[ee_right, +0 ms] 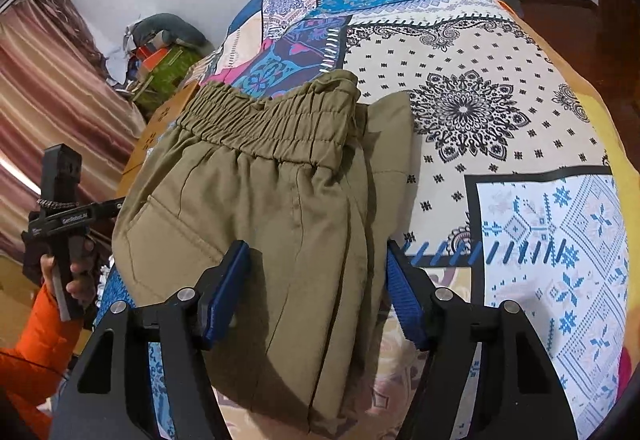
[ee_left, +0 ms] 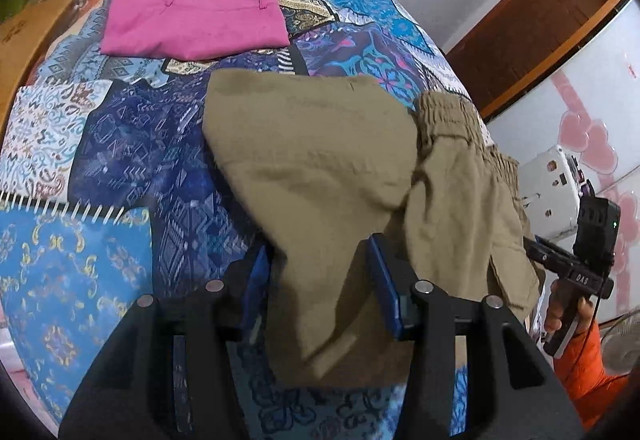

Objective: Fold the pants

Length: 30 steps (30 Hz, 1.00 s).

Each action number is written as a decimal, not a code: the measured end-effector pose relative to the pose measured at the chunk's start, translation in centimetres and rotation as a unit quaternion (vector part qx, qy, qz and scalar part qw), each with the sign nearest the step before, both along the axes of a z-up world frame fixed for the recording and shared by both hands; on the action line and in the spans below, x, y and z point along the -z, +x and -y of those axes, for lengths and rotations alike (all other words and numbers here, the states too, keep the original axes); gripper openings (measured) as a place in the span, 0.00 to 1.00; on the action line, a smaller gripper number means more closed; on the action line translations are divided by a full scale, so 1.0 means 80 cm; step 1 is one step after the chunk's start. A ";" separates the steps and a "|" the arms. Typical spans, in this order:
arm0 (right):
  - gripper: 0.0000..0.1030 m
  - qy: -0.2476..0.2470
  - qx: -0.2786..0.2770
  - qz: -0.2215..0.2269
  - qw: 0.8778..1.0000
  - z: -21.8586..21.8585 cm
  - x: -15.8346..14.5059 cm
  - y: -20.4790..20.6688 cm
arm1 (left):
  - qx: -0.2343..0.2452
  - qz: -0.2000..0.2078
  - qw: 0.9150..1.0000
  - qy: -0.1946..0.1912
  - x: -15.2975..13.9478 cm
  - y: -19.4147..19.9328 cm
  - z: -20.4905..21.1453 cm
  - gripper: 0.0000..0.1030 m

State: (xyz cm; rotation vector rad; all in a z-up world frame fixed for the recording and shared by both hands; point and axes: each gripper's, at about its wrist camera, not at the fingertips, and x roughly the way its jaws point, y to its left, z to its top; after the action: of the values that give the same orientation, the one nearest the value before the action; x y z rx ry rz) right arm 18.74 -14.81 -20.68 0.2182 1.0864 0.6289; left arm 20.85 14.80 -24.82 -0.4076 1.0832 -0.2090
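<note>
Olive-khaki pants [ee_left: 320, 160] lie folded on the patchwork bedspread [ee_left: 132, 160], elastic waistband [ee_right: 272, 124] toward the bed's edge. My left gripper [ee_left: 320, 280] is open, its blue pads on either side of the pants' near fabric. My right gripper [ee_right: 316, 288] is open too, its pads straddling the folded pants [ee_right: 280, 224] below the waistband. In the left wrist view the right gripper [ee_left: 576, 272] shows at the right, held by a hand. In the right wrist view the left gripper [ee_right: 60, 224] shows at the left.
A folded pink garment [ee_left: 196, 24] lies farther back on the bed. A wooden bed frame [ee_left: 24, 40] is at the left, a white cupboard with pink hearts [ee_left: 592, 112] at the right. Striped curtains [ee_right: 52, 88] and a pile of clutter [ee_right: 164, 48] stand beyond the bed.
</note>
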 end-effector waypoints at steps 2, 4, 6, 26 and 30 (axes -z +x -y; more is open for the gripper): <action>0.48 0.005 0.006 0.001 1.000 -0.001 0.000 0.005 | 0.003 0.003 1.000 0.004 -0.001 0.008 0.004 0.47; 0.39 0.006 0.014 0.000 1.000 0.000 0.000 0.010 | 0.008 0.007 1.000 0.017 -0.004 0.014 0.010 0.42; 0.32 0.010 0.018 -0.002 1.000 0.000 -0.002 0.015 | 0.013 0.009 0.999 0.028 -0.008 0.019 0.015 0.30; 0.08 -0.072 -0.029 0.164 0.983 -0.049 -0.119 0.035 | 0.040 0.149 0.964 0.218 -0.140 0.025 0.065 0.02; 0.08 -0.078 -0.039 0.194 0.977 -0.067 -0.143 0.046 | 0.031 0.166 0.958 0.231 -0.162 0.034 0.058 0.02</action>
State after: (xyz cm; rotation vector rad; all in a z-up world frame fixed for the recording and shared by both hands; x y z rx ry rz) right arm 22.45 -9.41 -9.25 -0.0841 0.7631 0.6211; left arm 23.60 10.13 -11.82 0.0829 0.7794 -0.0704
